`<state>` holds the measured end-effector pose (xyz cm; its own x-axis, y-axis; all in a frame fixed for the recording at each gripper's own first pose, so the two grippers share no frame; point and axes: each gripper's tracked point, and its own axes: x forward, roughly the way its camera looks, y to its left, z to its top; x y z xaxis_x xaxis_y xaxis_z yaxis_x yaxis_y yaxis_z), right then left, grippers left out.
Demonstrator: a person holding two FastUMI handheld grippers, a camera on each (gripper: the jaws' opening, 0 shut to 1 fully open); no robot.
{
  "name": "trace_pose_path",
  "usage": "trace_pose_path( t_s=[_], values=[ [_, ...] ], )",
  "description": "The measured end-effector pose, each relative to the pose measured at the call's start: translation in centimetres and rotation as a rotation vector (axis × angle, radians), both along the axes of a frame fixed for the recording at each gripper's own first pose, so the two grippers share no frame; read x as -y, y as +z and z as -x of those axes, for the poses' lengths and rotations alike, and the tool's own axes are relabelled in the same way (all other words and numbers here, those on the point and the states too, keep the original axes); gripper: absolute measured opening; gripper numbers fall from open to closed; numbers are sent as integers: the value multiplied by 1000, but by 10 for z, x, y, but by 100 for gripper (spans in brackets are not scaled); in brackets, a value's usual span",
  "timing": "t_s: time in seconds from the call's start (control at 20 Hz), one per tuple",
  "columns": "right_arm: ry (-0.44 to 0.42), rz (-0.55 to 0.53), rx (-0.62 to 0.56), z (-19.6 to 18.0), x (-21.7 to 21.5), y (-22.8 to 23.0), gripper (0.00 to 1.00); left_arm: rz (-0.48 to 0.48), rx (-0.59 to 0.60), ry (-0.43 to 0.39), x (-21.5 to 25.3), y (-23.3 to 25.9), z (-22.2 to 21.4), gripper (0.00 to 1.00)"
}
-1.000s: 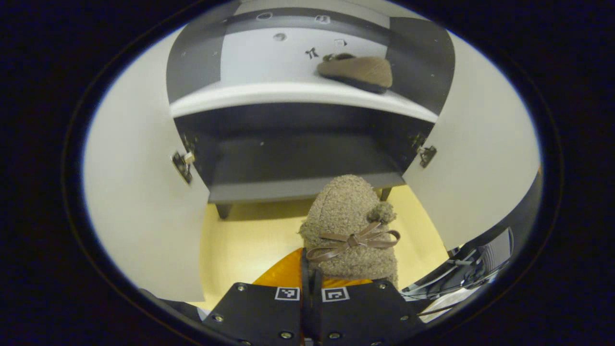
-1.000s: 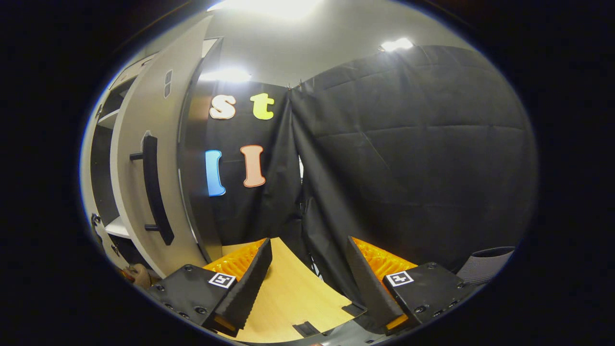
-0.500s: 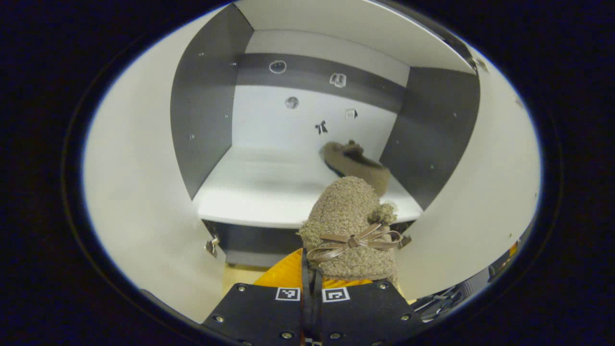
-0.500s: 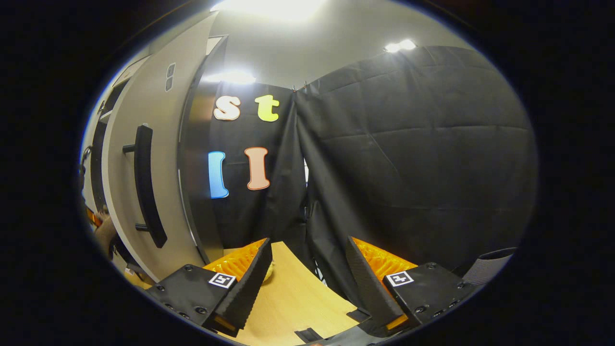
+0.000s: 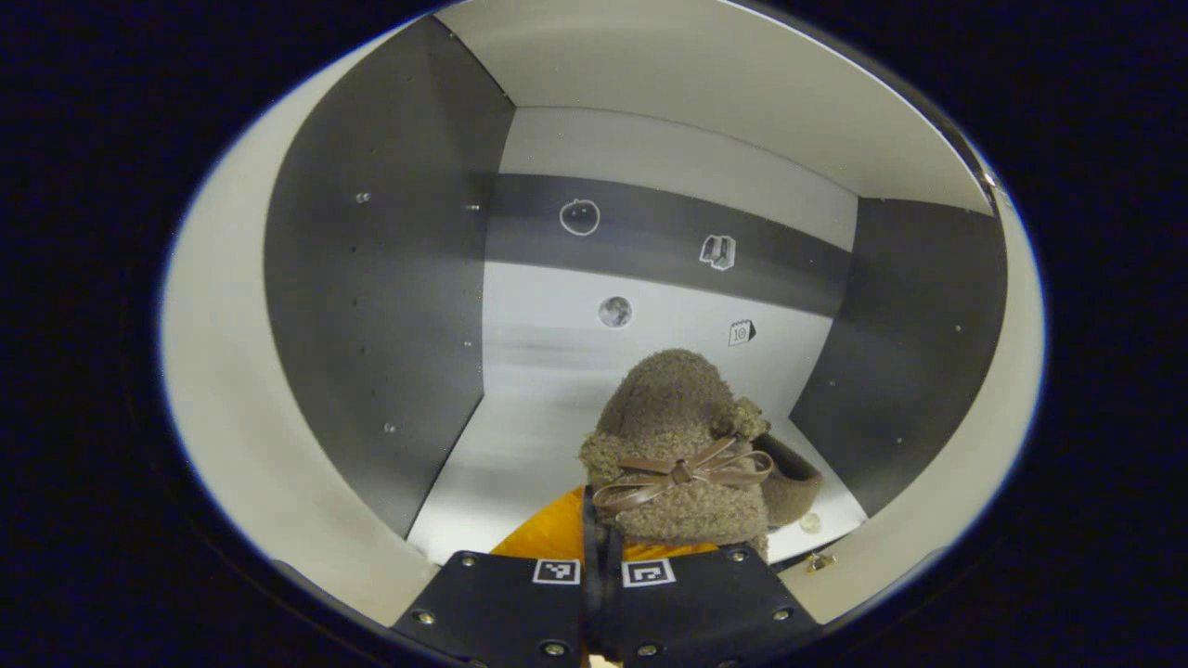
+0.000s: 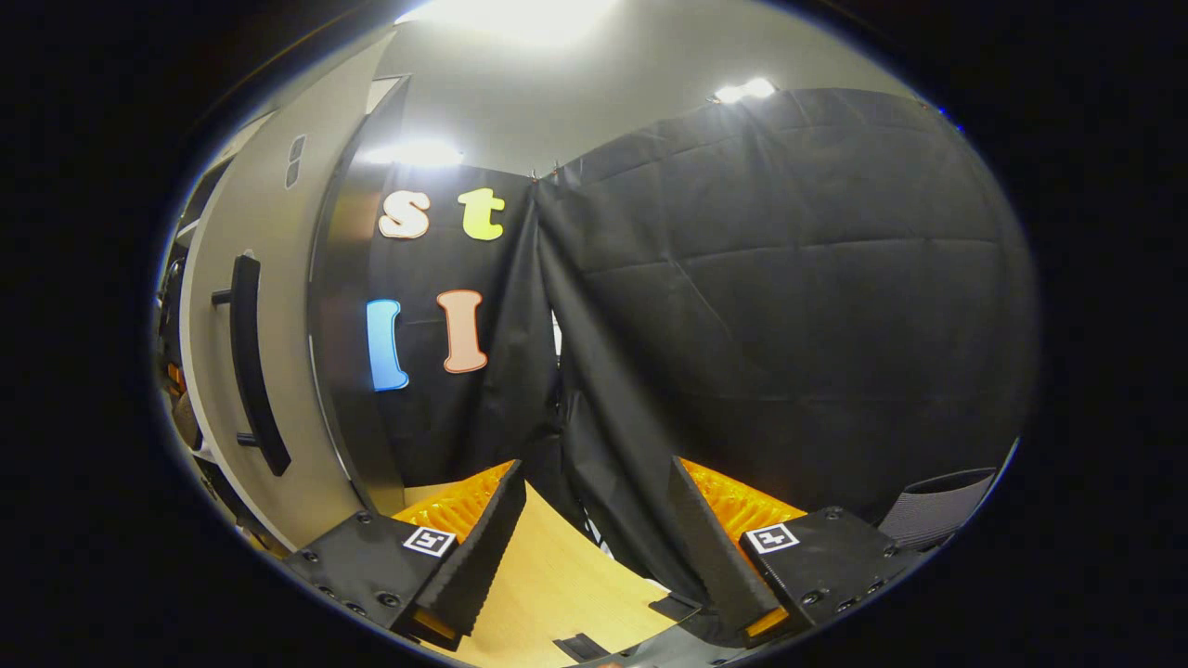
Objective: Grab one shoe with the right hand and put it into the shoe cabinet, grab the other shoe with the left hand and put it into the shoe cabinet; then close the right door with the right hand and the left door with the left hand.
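In the left gripper view my left gripper [image 5: 601, 547] is shut on a fuzzy brown slipper [image 5: 677, 436] with a brown bow, holding it inside the cabinet's upper compartment over the white shelf [image 5: 520, 445]. The other brown slipper [image 5: 791, 482] lies on that shelf just behind and to the right, mostly hidden by the held one. In the right gripper view my right gripper [image 6: 594, 543] stands open with nothing between its fingers, above the wooden floor [image 6: 557, 584]. The cabinet's open right door [image 6: 278, 306] with its black handle [image 6: 251, 362] stands to the left.
Dark grey side walls [image 5: 380, 315] and a grey-and-white back panel [image 5: 650, 278] with small stickers enclose the compartment. In the right gripper view the black cloth wall [image 6: 789, 306] hangs ahead and a grey chair edge [image 6: 947, 506] sits at lower right.
My left gripper has risen and pushed forward with the slipper, from in front of the lower compartment into the upper one. The right gripper has shifted slightly and stays open.
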<state>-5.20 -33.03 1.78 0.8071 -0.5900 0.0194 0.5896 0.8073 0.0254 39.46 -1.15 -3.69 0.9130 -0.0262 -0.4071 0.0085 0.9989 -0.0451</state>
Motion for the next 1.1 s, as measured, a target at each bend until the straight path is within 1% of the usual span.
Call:
trace_pose_path(
  t_s=[0.15, 0.3, 0.55, 0.65, 0.75, 0.95, 1.0, 1.05, 1.1],
  values=[
    [-18, 1, 8, 3, 0, 1, 98, -26, 19, 8, -2, -2, -28, 1],
    [-30, 4, 8, 8, 0, 1, 98, -28, 37, 13, 0, -8, -54, 1],
    [-25, 4, 3, 8, -2, 3, 98, -65, 27, 10, 4, -28, -88, 1],
    [-21, 7, 0, 7, -3, 2, 98, -63, 11, 5, 7, -36, -93, 2],
    [-19, 9, -6, 8, -4, 1, 98, -53, -5, 1, 8, -44, -98, 4],
    [-23, -2, 2, 10, -4, -2, 98, -39, -42, 21, 4, -60, -102, 4],
    [-29, -8, 9, 10, -1, -3, 98, -41, -52, 28, 2, -64, -102, 4],
    [-31, -22, 13, 10, -1, -6, 98, -44, -65, 32, -1, -67, -101, 8],
    [-32, -41, 14, 11, -1, -10, 98, -36, -68, 28, 1, -69, -102, 8]
  ],
)
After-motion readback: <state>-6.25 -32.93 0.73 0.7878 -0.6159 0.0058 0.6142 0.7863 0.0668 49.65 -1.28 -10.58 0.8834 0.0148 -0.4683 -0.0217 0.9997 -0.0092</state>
